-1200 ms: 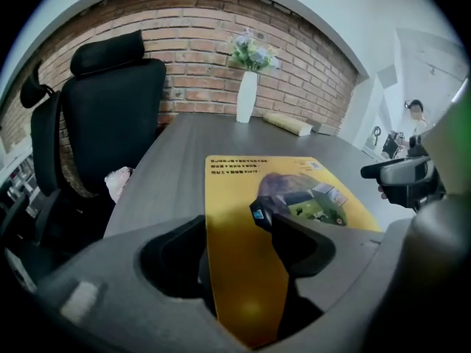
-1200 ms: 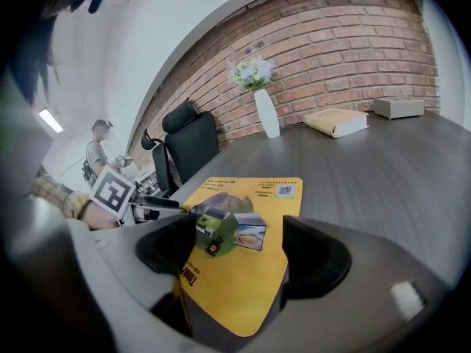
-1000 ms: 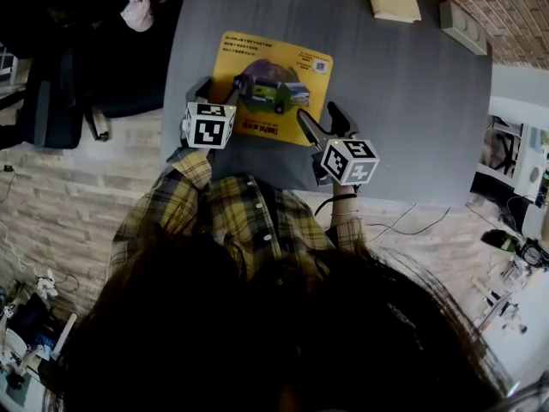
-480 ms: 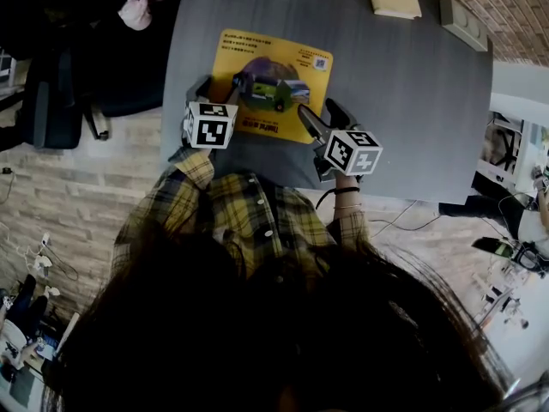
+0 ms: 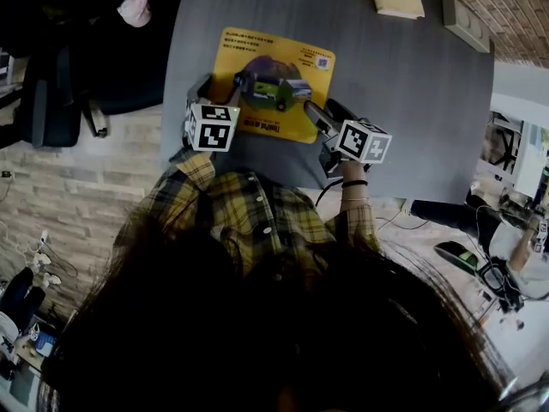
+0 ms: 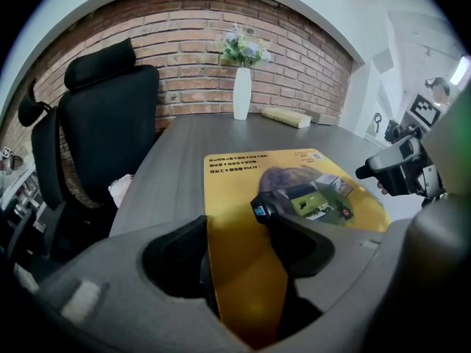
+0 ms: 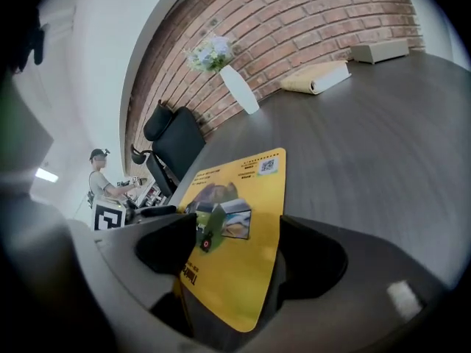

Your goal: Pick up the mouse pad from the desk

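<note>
I see my left gripper (image 6: 232,230) with its jaws standing apart, and the near end of the yellow mouse pad (image 6: 235,186) runs in between them. The rest of the pad lies out on the grey desk (image 6: 176,142). The right gripper (image 6: 401,171) shows dark at the pad's right edge. By the desk's far edge stand a white vase (image 6: 242,93) of flowers and a pale oblong object (image 6: 285,117). A black chair (image 6: 103,123) sits off the left edge.
</note>
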